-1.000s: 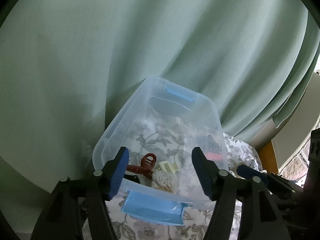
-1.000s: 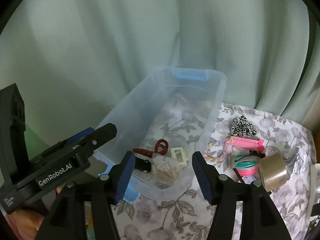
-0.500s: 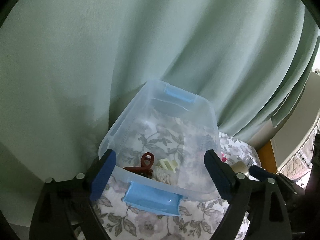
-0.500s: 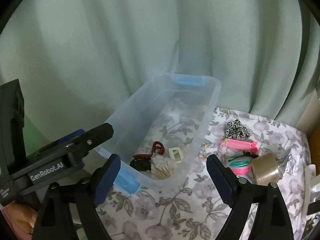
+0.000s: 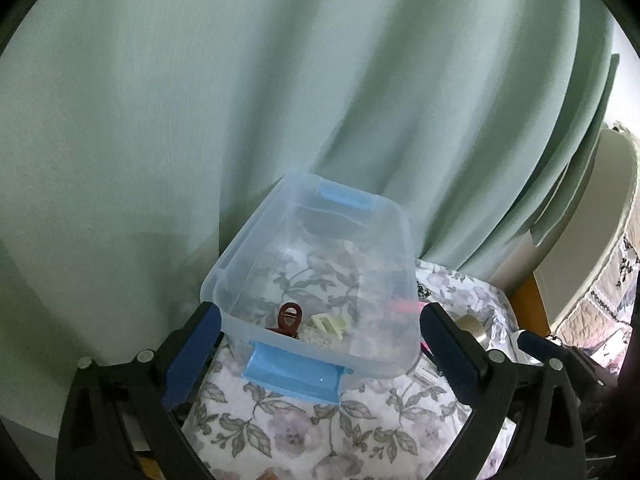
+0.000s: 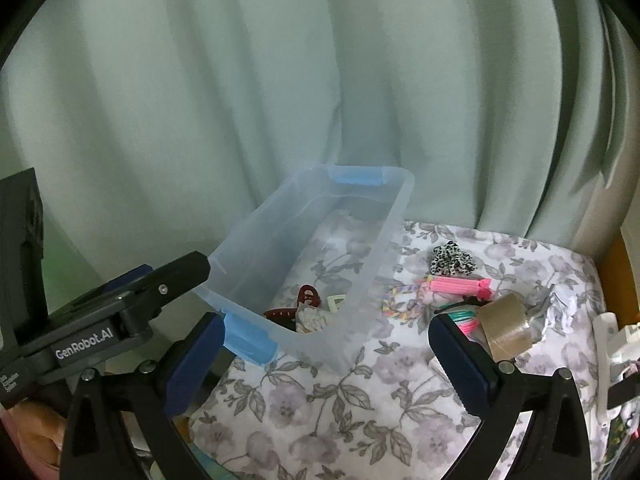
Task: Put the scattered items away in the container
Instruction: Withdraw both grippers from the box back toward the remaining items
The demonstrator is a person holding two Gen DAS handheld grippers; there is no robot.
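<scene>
A clear plastic container (image 5: 256, 248) with blue latches stands on a floral cloth; it also shows in the right wrist view (image 6: 384, 248). Inside lie a dark red hair claw (image 6: 308, 294), a cream clip (image 6: 337, 303) and a fluffy beige item (image 6: 312, 320). On the cloth to its right lie a leopard-print scrunchie (image 6: 452, 262), a pink clip (image 6: 460, 286), a braided band (image 6: 394, 300), coloured hair ties (image 6: 466, 318) and a tape roll (image 6: 506, 330). My left gripper (image 5: 320, 352) is open and empty in front of the container. My right gripper (image 6: 328, 360) is open and empty, near the container's front right corner.
A green curtain (image 6: 280, 80) hangs close behind the container. The left gripper's body (image 6: 100, 320) shows at the left of the right wrist view. The floral cloth (image 6: 340, 408) covers the table. White objects (image 6: 612, 340) lie at the far right edge.
Both grippers have opened wide and pulled back from the container. The container's contents have not moved.
</scene>
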